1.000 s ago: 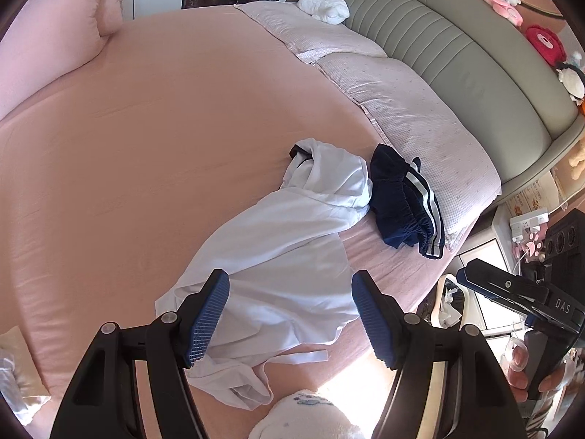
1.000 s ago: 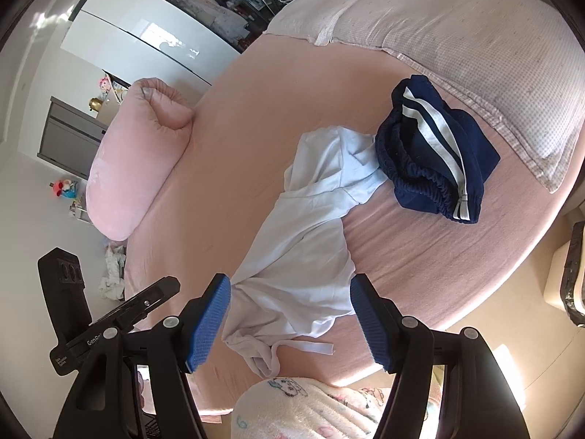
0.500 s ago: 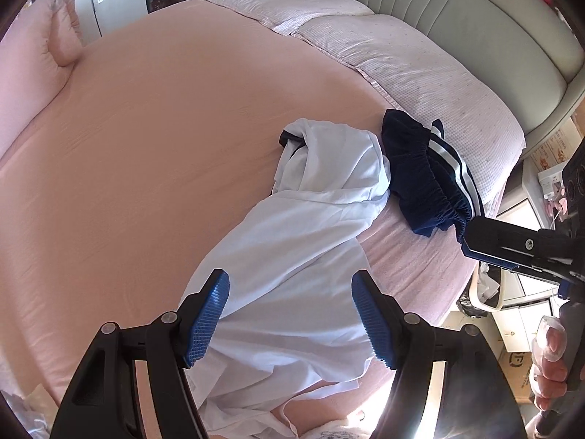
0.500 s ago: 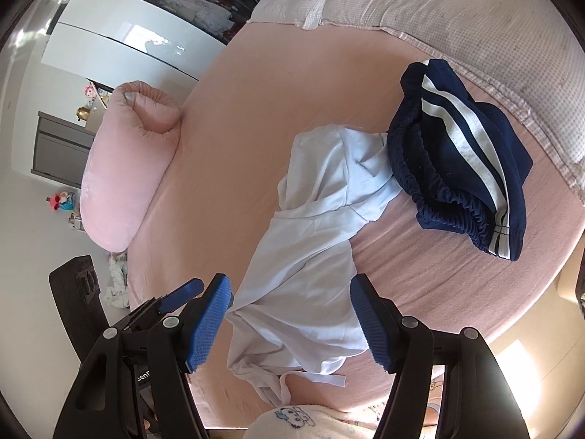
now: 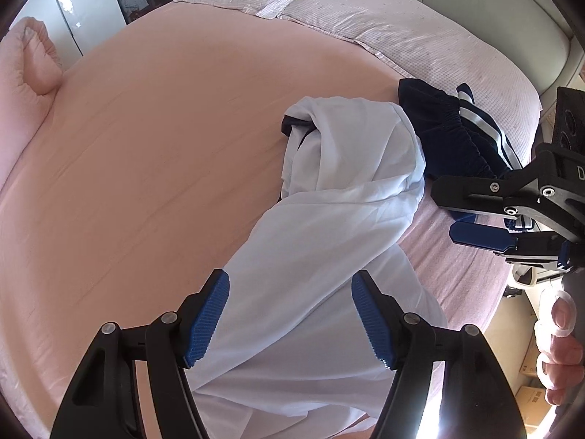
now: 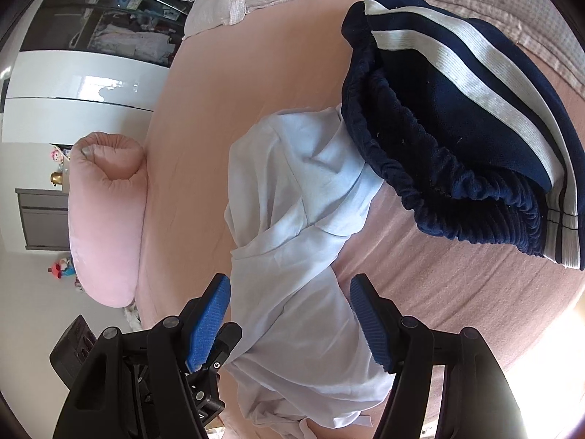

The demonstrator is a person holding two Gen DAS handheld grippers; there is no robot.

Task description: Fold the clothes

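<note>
1. Nothing looks folded: the shirt (image 5: 329, 241) lies crumpled near the bed (image 5: 146, 146) edge, navy shorts (image 6: 457, 139) bunched against its far end.
2. Left gripper (image 5: 290, 314) and right gripper (image 6: 289, 322) hover over the shirt, jaws released, empty.
3. Left to do: spreading and folding both.

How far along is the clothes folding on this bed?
Nothing is folded yet. The white garment lies crumpled on the pink bed sheet, and the navy striped garment is bunched beside it. The left gripper and right gripper hang open over the white one, holding nothing. Both folds remain.
</note>
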